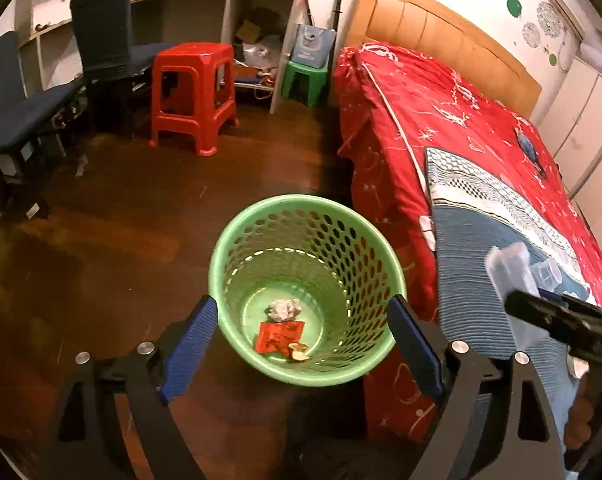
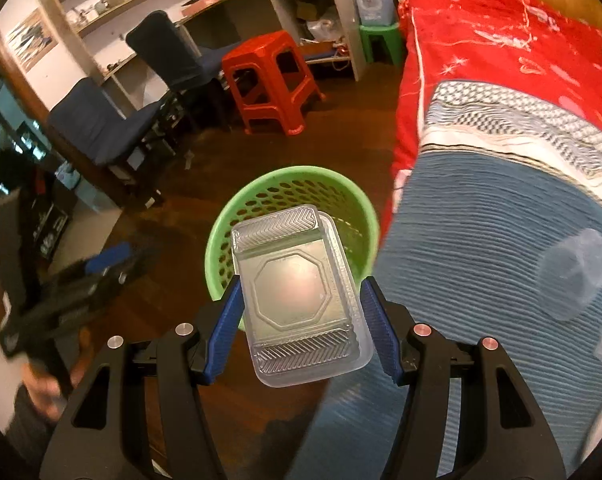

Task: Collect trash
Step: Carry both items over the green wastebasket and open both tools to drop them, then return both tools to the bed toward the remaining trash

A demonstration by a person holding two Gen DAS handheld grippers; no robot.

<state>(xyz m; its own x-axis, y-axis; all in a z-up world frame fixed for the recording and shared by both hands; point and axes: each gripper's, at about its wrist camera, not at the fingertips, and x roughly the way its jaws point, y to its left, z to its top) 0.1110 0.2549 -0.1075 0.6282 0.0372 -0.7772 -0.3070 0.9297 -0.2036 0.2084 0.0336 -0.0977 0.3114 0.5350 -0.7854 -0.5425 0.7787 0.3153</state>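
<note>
A green perforated basket [image 1: 375,264] stands on the wood floor beside the bed. In it lie a crumpled paper ball [image 1: 284,309], a red wrapper [image 1: 279,336] and a small brown scrap [image 1: 299,354]. My left gripper [image 1: 303,304] hangs over the basket, open and empty, its blue pads either side of the rim. My right gripper [image 2: 301,284] is shut on a clear plastic tray [image 2: 297,292], held above the basket [image 2: 221,236] at its near side. The left wrist view shows that tray [image 1: 509,272] at the right, over the bed's edge. A clear plastic cup [image 2: 577,276] lies on the blue blanket.
The bed [image 1: 441,112] with a red cover and a blue blanket [image 2: 481,260] fills the right side. A red stool [image 1: 193,92], a green stool [image 1: 305,80] and dark chairs [image 1: 101,32] stand behind the basket before the shelves. Bare wood floor [image 1: 121,248] lies left of the basket.
</note>
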